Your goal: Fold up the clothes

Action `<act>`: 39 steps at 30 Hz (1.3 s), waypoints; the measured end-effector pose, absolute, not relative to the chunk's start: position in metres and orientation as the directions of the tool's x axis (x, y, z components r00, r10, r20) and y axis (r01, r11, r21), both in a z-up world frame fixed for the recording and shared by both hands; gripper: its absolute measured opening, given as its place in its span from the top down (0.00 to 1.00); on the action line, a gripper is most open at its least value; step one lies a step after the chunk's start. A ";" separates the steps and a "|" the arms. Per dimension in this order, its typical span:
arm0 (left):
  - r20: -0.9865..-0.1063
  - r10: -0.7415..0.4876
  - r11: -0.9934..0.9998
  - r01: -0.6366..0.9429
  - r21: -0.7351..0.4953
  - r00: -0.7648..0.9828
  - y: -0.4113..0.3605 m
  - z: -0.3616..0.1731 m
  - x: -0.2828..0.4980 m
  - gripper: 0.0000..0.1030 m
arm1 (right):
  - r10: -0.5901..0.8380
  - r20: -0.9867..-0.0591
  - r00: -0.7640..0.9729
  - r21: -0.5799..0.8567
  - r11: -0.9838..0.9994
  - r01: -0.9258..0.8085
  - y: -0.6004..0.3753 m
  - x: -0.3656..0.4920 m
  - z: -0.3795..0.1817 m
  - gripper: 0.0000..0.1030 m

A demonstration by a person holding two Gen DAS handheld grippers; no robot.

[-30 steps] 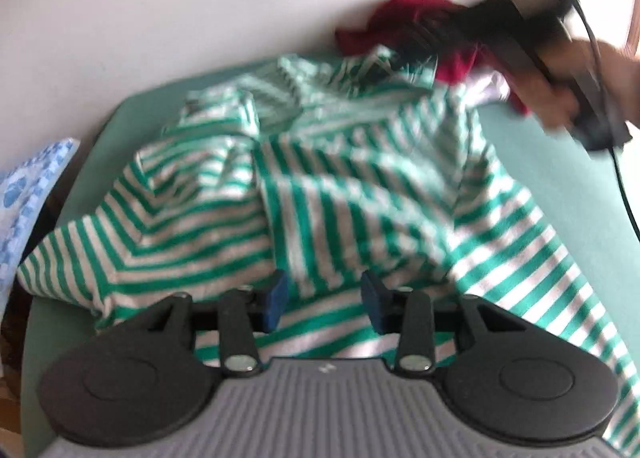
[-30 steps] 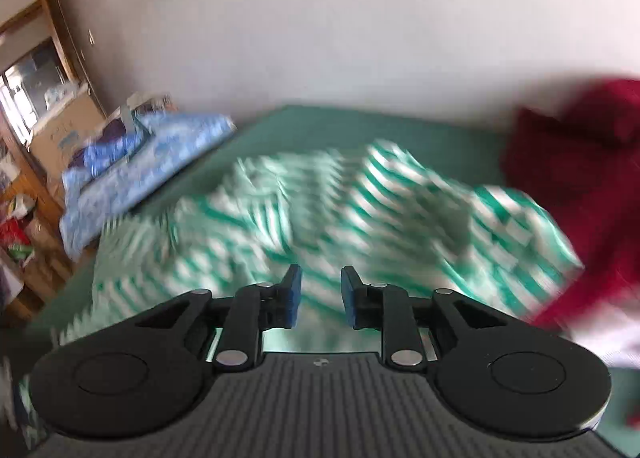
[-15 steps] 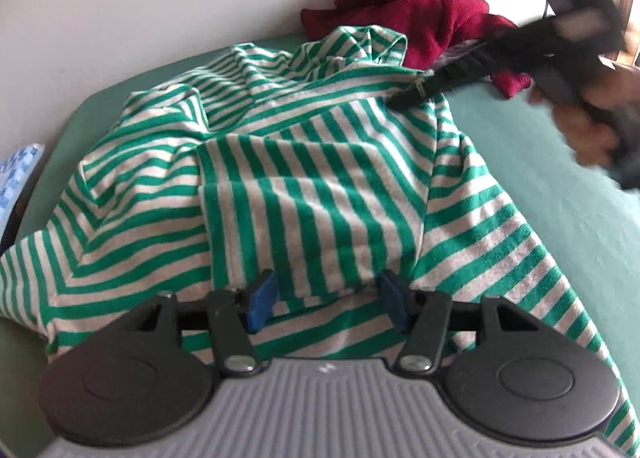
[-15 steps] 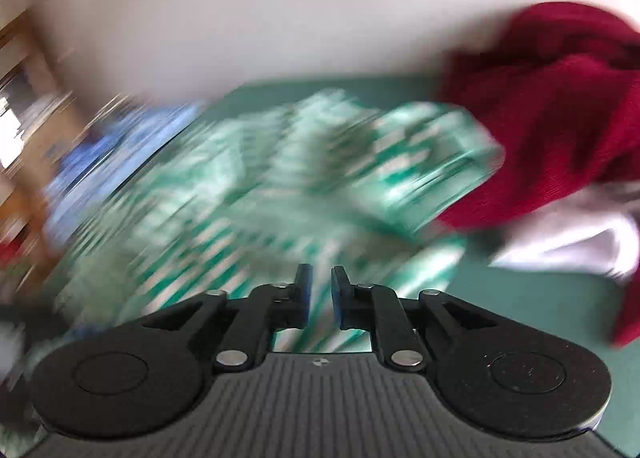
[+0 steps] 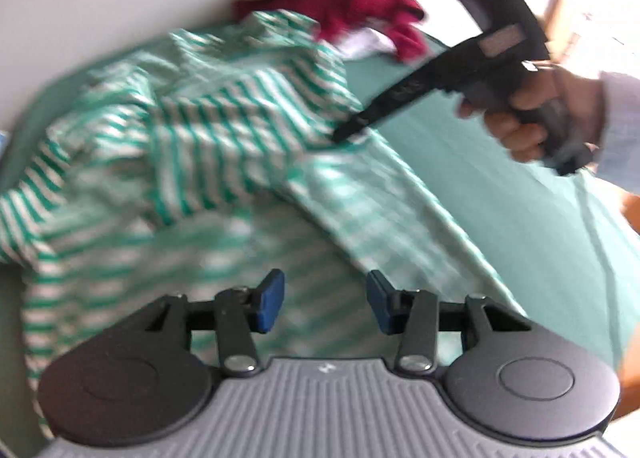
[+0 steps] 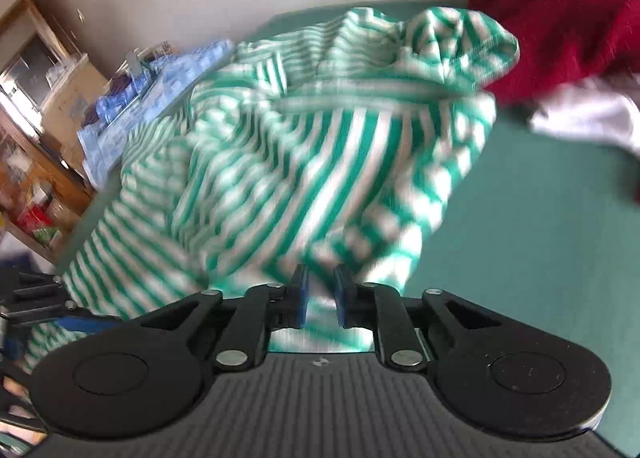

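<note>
Gripping a fold of the green-and-white striped knit top [image 6: 312, 161], right gripper [image 6: 320, 300] has its blue pads nearly together with striped cloth between them. Left gripper [image 5: 325, 300] hangs spread wide and empty over the near hem. Top lies rumpled, not flat, on the teal table cover [image 6: 520, 238], long axis running away from the left gripper toward the wall; left is nearer the hem, right nearer the far side edge. Crumpled dark red garment [image 6: 572, 5] and white cloth [image 6: 592, 113] sit just beyond, crowding the far end. Blue checked fabric [image 6: 160, 89] lies off left.
</note>
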State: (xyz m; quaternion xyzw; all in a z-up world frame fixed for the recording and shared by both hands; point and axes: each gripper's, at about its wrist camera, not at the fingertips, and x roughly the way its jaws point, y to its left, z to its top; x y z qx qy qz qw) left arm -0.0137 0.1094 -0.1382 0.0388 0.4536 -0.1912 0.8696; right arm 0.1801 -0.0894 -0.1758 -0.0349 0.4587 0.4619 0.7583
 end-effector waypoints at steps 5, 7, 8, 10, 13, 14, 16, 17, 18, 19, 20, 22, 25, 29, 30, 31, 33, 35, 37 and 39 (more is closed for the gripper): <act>-0.813 -0.356 0.886 0.443 -0.137 0.461 0.110 -0.149 -0.034 0.56 | 0.699 -0.696 0.165 0.432 0.591 -0.681 -0.128 0.125 -0.155 0.85; -0.806 -0.388 0.877 0.449 -0.173 0.448 0.120 -0.151 -0.040 0.56 | 0.693 -0.707 0.141 0.441 0.588 -0.678 -0.141 0.078 -0.147 0.85; -0.802 -0.396 0.874 0.452 -0.180 0.447 0.124 -0.151 -0.043 0.56 | 0.685 -0.715 0.139 0.438 0.595 -0.674 -0.142 0.048 -0.146 0.85; -0.796 -0.409 0.868 0.460 -0.188 0.447 0.130 -0.152 -0.046 0.56 | 0.641 -0.747 0.174 0.386 0.632 -0.671 -0.140 -0.015 -0.145 0.84; -0.792 -0.438 0.851 0.481 -0.212 0.425 0.128 -0.153 -0.043 0.56 | 0.544 -0.802 0.247 0.267 0.696 -0.666 -0.126 -0.111 -0.142 0.78; -0.792 -0.443 0.844 0.492 -0.211 0.420 0.124 -0.153 -0.043 0.56 | 0.513 -0.813 0.276 0.223 0.712 -0.666 -0.119 -0.139 -0.144 0.76; -0.792 -0.453 0.831 0.515 -0.209 0.409 0.117 -0.154 -0.042 0.56 | 0.471 -0.813 0.341 0.144 0.731 -0.667 -0.116 -0.185 -0.148 0.76; -0.792 -0.458 0.824 0.527 -0.208 0.404 0.114 -0.155 -0.042 0.54 | 0.454 -0.809 0.374 0.106 0.739 -0.666 -0.115 -0.202 -0.149 0.73; -0.792 -0.463 0.817 0.538 -0.206 0.399 0.110 -0.156 -0.041 0.51 | 0.429 -0.809 0.402 0.070 0.749 -0.659 -0.110 -0.212 -0.152 0.67; -0.791 -0.468 0.811 0.547 -0.207 0.394 0.107 -0.156 -0.040 0.45 | 0.406 -0.811 0.422 0.041 0.758 -0.651 -0.108 -0.218 -0.153 0.67; -0.789 -0.473 0.807 0.551 -0.211 0.391 0.104 -0.157 -0.039 0.43 | 0.392 -0.809 0.437 0.025 0.766 -0.642 -0.109 -0.222 -0.154 0.66; -0.790 -0.472 0.807 0.552 -0.209 0.391 0.100 -0.157 -0.037 0.44 | 0.368 -0.805 0.465 -0.002 0.782 -0.623 -0.112 -0.228 -0.155 0.68; -0.794 -0.457 0.810 0.556 -0.185 0.401 0.092 -0.156 -0.036 0.77 | 0.351 -0.805 0.479 0.004 0.810 -0.586 -0.115 -0.221 -0.154 0.91; -0.790 -0.448 0.823 0.538 -0.182 0.419 0.091 -0.155 -0.035 1.00 | 0.425 -0.791 0.440 0.121 0.813 -0.569 -0.118 -0.208 -0.149 0.92; -0.787 -0.445 0.828 0.531 -0.180 0.427 0.093 -0.153 -0.036 1.00 | 0.452 -0.780 0.432 0.147 0.804 -0.577 -0.117 -0.208 -0.146 0.92; -0.785 -0.434 0.834 0.528 -0.163 0.442 0.095 -0.151 -0.038 1.00 | 0.475 -0.771 0.425 0.166 0.793 -0.586 -0.113 -0.214 -0.144 0.92; -0.787 -0.414 0.839 0.527 -0.135 0.458 0.097 -0.149 -0.039 1.00 | 0.492 -0.773 0.401 0.184 0.779 -0.600 -0.107 -0.218 -0.148 0.92; -0.800 -0.385 0.849 0.517 -0.110 0.461 0.098 -0.153 -0.035 1.00 | 0.451 -0.809 0.378 0.149 0.778 -0.610 -0.103 -0.217 -0.162 0.91; -0.804 -0.376 0.847 0.523 -0.097 0.461 0.099 -0.154 -0.035 1.00 | 0.449 -0.827 0.337 0.152 0.757 -0.636 -0.103 -0.217 -0.167 0.88; -0.803 -0.371 0.843 0.532 -0.080 0.467 0.100 -0.149 -0.037 0.88 | 0.477 -0.823 0.309 0.182 0.736 -0.652 -0.108 -0.215 -0.155 0.83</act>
